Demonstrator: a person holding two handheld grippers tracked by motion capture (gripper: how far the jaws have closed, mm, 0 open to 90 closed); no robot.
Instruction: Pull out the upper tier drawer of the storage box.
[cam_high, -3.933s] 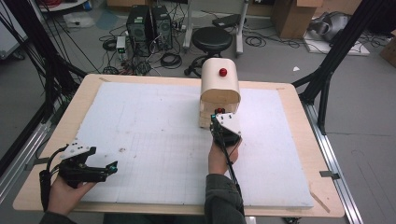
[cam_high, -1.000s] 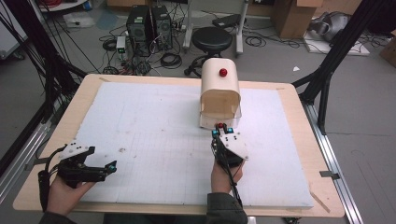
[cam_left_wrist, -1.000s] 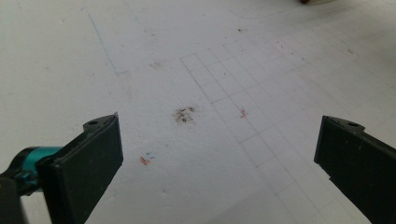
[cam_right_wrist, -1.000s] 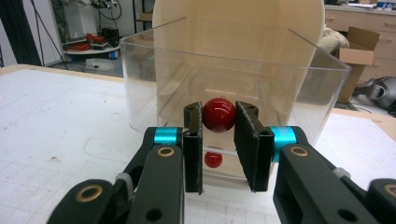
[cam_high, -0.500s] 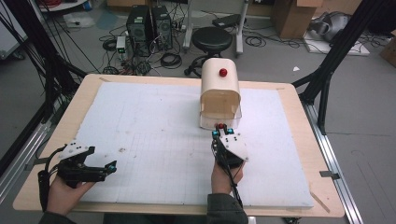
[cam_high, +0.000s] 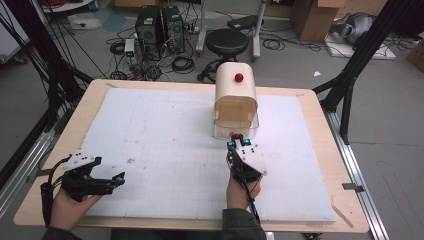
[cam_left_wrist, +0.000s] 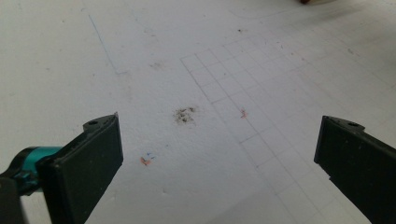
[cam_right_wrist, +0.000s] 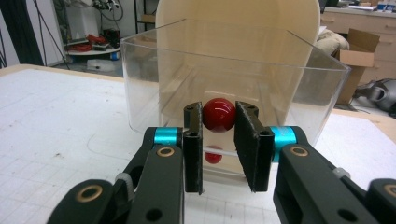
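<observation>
I have the right hand-held gripper (cam_right_wrist: 218, 140) pinching a red ball (cam_right_wrist: 218, 115) between its two black jaws, the ball sitting high at the jaw tips. From the high view, this right hand-held gripper (cam_high: 237, 144) sits just in front of the clear drawer (cam_high: 235, 131) that sticks out of the cream wooden box (cam_high: 235, 97), near the middle of the bench (cam_high: 310, 100). In the right gripper view the clear drawer (cam_right_wrist: 308, 88) stands right behind the ball, and I see a red reflection low on its front wall. A second red knob (cam_high: 239, 77) rests on top of the box.

My left hand-held gripper (cam_high: 114, 179) lies low at the near left corner of the white gridded mat (cam_high: 165, 130), well apart from the box and the ball. In the left gripper view its jaws are spread wide, with nothing between them but the mat (cam_left_wrist: 210, 70), a dark smudge (cam_left_wrist: 185, 115) and small orange flecks (cam_left_wrist: 146, 161).
</observation>
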